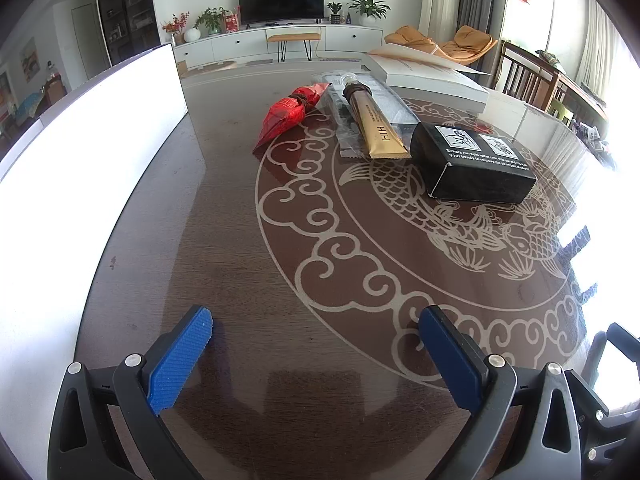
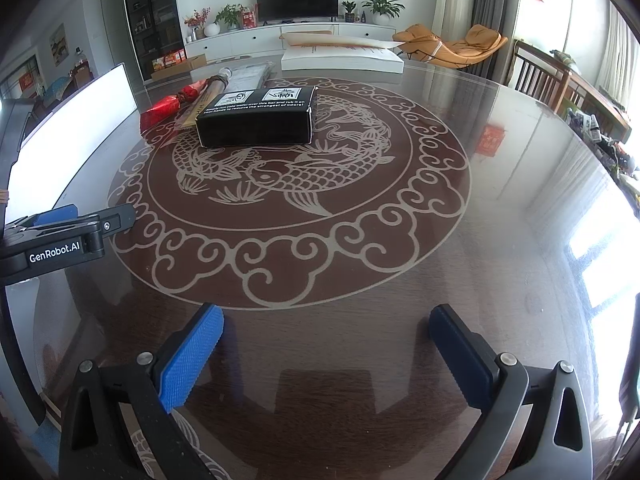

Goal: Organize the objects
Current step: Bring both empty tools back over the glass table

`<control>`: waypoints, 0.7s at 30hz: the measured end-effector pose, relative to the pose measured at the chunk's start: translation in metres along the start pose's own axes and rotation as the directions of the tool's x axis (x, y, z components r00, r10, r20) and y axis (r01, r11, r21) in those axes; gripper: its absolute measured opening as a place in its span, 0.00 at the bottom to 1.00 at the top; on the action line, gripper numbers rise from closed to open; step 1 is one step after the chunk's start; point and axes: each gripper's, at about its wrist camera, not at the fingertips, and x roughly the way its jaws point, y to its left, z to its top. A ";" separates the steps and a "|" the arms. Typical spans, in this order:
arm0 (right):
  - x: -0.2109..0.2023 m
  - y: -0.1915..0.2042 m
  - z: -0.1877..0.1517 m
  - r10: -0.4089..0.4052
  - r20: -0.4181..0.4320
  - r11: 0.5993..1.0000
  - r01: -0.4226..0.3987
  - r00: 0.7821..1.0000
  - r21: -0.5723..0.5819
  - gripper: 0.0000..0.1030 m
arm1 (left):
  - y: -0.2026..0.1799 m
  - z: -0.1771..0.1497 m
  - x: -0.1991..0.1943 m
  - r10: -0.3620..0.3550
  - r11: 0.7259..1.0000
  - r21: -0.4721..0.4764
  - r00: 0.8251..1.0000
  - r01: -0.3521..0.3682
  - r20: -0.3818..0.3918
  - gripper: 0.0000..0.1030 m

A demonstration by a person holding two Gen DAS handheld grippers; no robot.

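A black box (image 1: 472,162) with white print lies on the round brown table (image 1: 248,288); it also shows in the right wrist view (image 2: 256,122). To its left lie a gold tube (image 1: 376,128) on a clear packet (image 1: 348,136) and a red foil packet (image 1: 290,114), both partly hidden behind the box in the right wrist view, where the red foil packet (image 2: 166,110) shows. My left gripper (image 1: 316,356) is open and empty over the near table. My right gripper (image 2: 326,356) is open and empty. The left gripper (image 2: 68,236) appears at the left of the right wrist view.
A tall white panel (image 1: 88,152) stands along the table's left side. A white flat box with paper on top (image 1: 432,76) lies at the table's far side. Wooden chairs (image 2: 540,76) stand to the right. A TV cabinet (image 1: 280,40) is beyond.
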 end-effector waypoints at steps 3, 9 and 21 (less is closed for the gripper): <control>0.000 0.000 0.000 0.000 0.000 1.000 0.000 1.000 0.000 1.00 | 0.000 0.000 0.000 0.000 1.000 0.000 1.000 0.000 0.000 1.00; 0.000 0.000 0.000 0.002 0.000 1.000 -0.002 1.000 0.001 1.00 | 0.000 0.000 0.000 0.000 1.000 0.000 1.000 0.000 0.000 1.00; 0.000 0.001 -0.001 0.004 0.001 1.000 -0.004 1.000 0.003 1.00 | 0.000 0.000 0.000 0.000 1.000 0.000 1.000 0.000 0.000 1.00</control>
